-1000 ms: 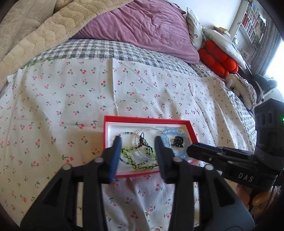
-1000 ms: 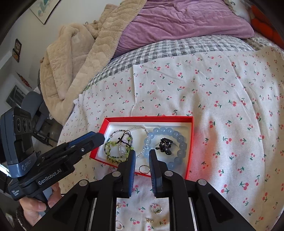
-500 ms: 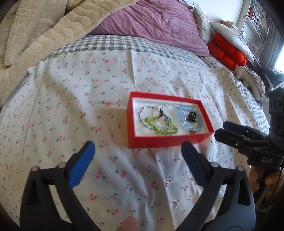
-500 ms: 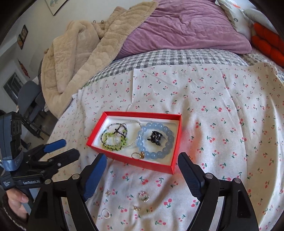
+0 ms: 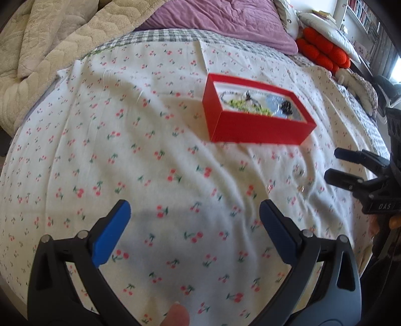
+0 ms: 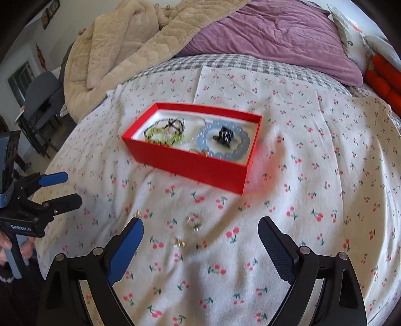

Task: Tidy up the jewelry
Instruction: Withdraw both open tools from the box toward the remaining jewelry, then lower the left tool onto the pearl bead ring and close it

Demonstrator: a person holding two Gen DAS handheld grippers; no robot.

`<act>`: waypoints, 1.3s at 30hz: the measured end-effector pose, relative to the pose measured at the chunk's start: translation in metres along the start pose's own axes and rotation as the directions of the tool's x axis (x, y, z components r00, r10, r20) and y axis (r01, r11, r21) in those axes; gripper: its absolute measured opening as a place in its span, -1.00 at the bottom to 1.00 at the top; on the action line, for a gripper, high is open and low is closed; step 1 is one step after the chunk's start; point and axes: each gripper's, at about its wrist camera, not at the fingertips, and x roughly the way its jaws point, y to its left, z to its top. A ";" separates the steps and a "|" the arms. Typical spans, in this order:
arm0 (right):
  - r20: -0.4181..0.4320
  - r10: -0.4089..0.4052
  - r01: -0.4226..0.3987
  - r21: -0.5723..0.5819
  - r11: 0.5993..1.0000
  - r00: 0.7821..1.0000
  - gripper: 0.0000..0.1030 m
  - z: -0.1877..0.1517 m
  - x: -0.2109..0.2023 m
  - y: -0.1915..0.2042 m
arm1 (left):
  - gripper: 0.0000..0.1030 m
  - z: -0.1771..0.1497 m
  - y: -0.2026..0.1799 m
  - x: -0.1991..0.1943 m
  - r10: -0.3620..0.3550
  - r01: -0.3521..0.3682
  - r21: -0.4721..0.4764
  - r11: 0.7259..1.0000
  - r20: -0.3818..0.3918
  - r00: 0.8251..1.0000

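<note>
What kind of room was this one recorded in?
A bedroom, most likely. The work surface is a bed under a cherry-print sheet, with a purple duvet and beige blanket piled at its far end, and a bookshelf beyond.

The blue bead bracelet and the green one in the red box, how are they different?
The blue bead bracelet has big, round, pale blue beads; the green bracelet looks much thinner, yellow-green with dark bits. The blue one rings a small black clip; the green one tangles with thin clear strands. Blue lies at the box's right end, green at its left. Both lie flat inside the red box.
</note>
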 end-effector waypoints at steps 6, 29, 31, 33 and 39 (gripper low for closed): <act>-0.007 -0.022 0.021 -0.046 0.999 1.000 0.83 -0.027 0.006 0.004 | 0.98 -0.026 0.009 -0.002 0.012 -0.012 0.011 1.000 -0.018 1.000; -0.052 -0.087 0.076 -0.188 0.979 0.995 1.00 -0.067 0.032 0.016 | 0.98 -0.066 -0.041 0.008 -0.066 0.063 0.240 0.969 0.004 0.998; -0.058 -0.087 0.075 -0.187 0.979 0.994 1.00 -0.065 0.032 0.016 | 0.98 -0.064 -0.049 0.010 -0.075 0.075 0.262 0.962 -0.008 0.997; -0.070 -0.090 0.075 -0.192 0.979 0.993 1.00 -0.063 0.033 0.016 | 0.98 -0.061 -0.057 0.011 -0.086 0.086 0.283 0.955 -0.011 0.996; -0.110 -0.080 0.057 -0.195 0.979 0.991 1.00 -0.054 0.033 0.013 | 0.84 -0.051 -0.075 0.014 -0.120 0.130 0.313 0.941 -0.052 0.991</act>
